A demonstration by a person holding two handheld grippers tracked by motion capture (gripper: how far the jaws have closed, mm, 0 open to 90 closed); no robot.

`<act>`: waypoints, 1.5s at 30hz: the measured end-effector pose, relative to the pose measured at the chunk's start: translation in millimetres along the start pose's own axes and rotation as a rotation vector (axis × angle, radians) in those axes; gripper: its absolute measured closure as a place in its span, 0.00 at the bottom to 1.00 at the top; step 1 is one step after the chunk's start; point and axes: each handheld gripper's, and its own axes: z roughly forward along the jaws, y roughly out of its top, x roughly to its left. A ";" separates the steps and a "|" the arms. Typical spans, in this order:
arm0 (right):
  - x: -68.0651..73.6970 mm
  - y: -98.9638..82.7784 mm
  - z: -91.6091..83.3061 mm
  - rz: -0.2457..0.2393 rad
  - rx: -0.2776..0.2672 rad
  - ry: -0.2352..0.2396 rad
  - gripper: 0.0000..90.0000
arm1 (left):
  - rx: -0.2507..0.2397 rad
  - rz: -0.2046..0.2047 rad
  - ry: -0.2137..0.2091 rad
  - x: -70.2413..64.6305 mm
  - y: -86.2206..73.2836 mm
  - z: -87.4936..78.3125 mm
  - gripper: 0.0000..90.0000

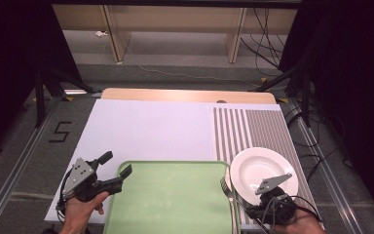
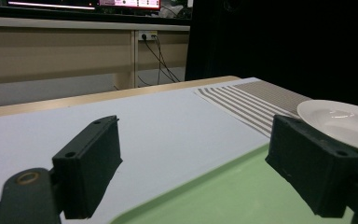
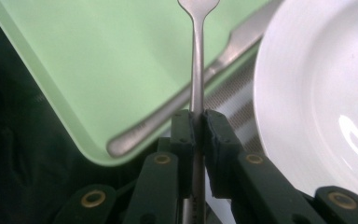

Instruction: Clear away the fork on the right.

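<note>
High view: a green tray (image 1: 170, 195) lies at the near edge of the counter (image 1: 146, 129), on a white sheet, with a striped placemat (image 1: 253, 126) to its right bearing a white plate (image 1: 260, 168). The left tongs (image 1: 119, 165) sit at the tray's near-left corner, jaws spread, one above the white sheet and one over the tray's rim, nothing between them. The right tongs (image 1: 246, 207) are at the tray's near-right corner, just beside the plate, and carry a fork (image 1: 228, 187) whose head points away from the person along the tray's right rim. Left gripper view: the two black jaws stand wide apart with nothing between them; the white sheet and the tray's corner (image 2: 223, 191) lie below them, and the placemat (image 2: 256, 100) and plate (image 2: 340, 123) lie to the right. Right gripper view: the right tongs (image 3: 198, 128) are pressed together on the handle of the fork (image 3: 197, 56), which rises straight up the frame with its head over the tray (image 3: 112, 60). A knife (image 3: 186, 95) lies slantwise across the tray's rim beneath the fork. The plate (image 3: 312, 93) is at the right, apart from the fork.
</note>
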 end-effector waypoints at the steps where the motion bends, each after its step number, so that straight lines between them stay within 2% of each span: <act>1: 2.3 2.2 -0.4 -0.007 -0.007 -0.011 0.93 | 0.000 -0.001 0.000 0.0 -0.1 0.0 0.18; 3: 7.7 7.0 -0.2 -0.025 -0.023 -0.004 0.93 | 0.001 0.001 0.000 0.1 -0.2 0.1 0.18; 10: 20.5 20.2 6.3 -0.034 -0.048 0.010 0.93 | 0.000 0.001 0.000 0.0 -0.1 -0.1 0.18; 23: 40.2 40.6 26.1 -0.052 -0.036 0.055 0.93 | -0.001 0.001 -0.001 0.1 0.0 -0.3 0.18; 26: 44.6 44.4 31.4 -0.045 -0.030 0.066 0.93 | -0.001 0.001 0.000 0.2 0.0 -0.2 0.18; 29: 48.1 46.4 35.9 -0.042 -0.029 0.098 0.93 | -0.002 0.000 0.002 0.3 0.0 -0.3 0.18; 35: 52.4 48.3 44.1 -0.030 -0.007 0.113 0.93 | -0.001 0.000 -0.002 0.2 0.0 -0.2 0.18; 45: 56.6 49.4 58.7 0.001 0.035 0.104 0.93 | -0.001 0.000 -0.001 0.2 0.0 -0.4 0.18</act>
